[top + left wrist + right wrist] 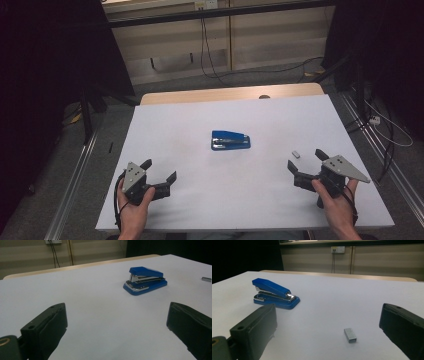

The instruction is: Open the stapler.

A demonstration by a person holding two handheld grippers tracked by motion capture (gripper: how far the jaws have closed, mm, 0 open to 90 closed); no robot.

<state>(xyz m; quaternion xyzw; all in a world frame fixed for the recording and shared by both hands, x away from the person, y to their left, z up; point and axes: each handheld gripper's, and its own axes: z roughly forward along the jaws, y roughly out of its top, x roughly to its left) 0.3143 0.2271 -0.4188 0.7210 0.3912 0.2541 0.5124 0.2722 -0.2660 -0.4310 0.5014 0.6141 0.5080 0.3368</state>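
I have both grippers wide open and empty near the desk's [165,115] front edge: left gripper [161,173], right gripper [306,161]; blue stapler [230,140] sits mid-desk, staple block [295,154] just beside the right gripper.

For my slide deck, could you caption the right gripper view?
Open right gripper faces a small staple strip, with a blue stapler beyond on the white table.
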